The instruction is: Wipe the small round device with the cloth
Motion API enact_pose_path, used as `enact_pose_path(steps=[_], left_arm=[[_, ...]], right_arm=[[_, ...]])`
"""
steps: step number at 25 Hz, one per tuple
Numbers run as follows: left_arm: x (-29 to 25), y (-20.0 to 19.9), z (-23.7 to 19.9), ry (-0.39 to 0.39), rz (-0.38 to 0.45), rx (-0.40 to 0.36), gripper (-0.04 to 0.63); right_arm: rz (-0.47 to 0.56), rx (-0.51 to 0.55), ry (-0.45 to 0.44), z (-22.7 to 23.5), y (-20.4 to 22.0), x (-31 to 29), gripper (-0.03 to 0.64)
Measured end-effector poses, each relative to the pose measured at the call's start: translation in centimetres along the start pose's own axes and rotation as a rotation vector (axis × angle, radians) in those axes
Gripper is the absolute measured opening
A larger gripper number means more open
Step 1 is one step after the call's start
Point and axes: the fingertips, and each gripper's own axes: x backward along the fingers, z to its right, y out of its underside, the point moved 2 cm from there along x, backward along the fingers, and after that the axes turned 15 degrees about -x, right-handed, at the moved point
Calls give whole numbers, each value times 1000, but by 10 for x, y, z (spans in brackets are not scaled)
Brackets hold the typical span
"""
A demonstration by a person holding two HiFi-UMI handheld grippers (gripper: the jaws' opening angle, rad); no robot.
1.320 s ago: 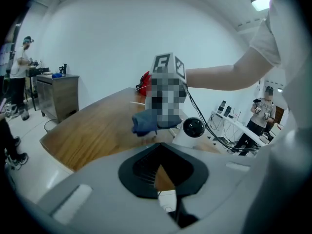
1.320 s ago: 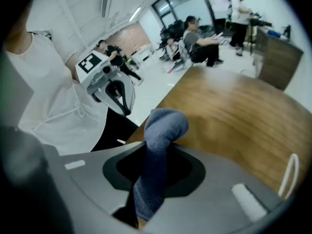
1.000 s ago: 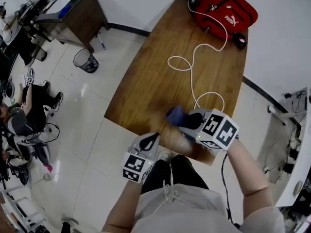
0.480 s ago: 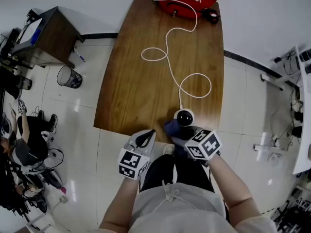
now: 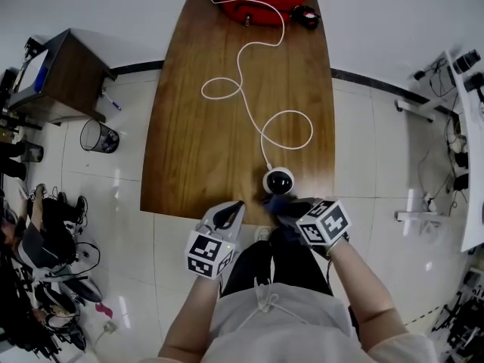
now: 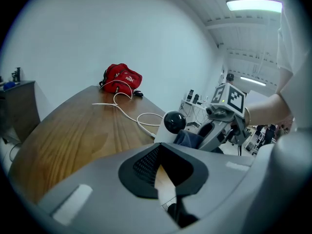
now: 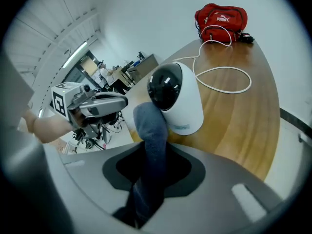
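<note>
At the near table (image 5: 189,142) edge sits the small round device (image 5: 278,181) — smooth white with a shiny black face. It was hidden a second ago and shows now. The right gripper (image 5: 286,207) has dropped lower, pinching the soft blue cloth (image 7: 151,130) beside it. Touching? Hard to tell. Fingers of the left gripper (image 5: 233,210) are together — nothing between.

The small round device (image 7: 173,99) is white with a glossy black dome for a face. It stands upright on the wooden table (image 5: 197,127), near the edge closest to me. The cloth (image 7: 151,130) is dark blue and bunched into a thick roll. My right hand-held gripper (image 5: 291,209) pinches it, and its free end seems to touch the device's lower side.
</note>
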Motion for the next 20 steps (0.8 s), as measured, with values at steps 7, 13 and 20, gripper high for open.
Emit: enact_pose_path(steps=[7, 13, 20], left_arm=[[2, -12, -4, -13, 14, -18, 5], [7, -9, 2, -21, 1, -11, 5], [2, -7, 14, -6, -12, -45, 5]], right_arm=[[185, 258, -93, -83, -42, 51, 104], [238, 414, 18, -75, -110, 52, 105], [302, 366, 57, -43, -139, 52, 106]])
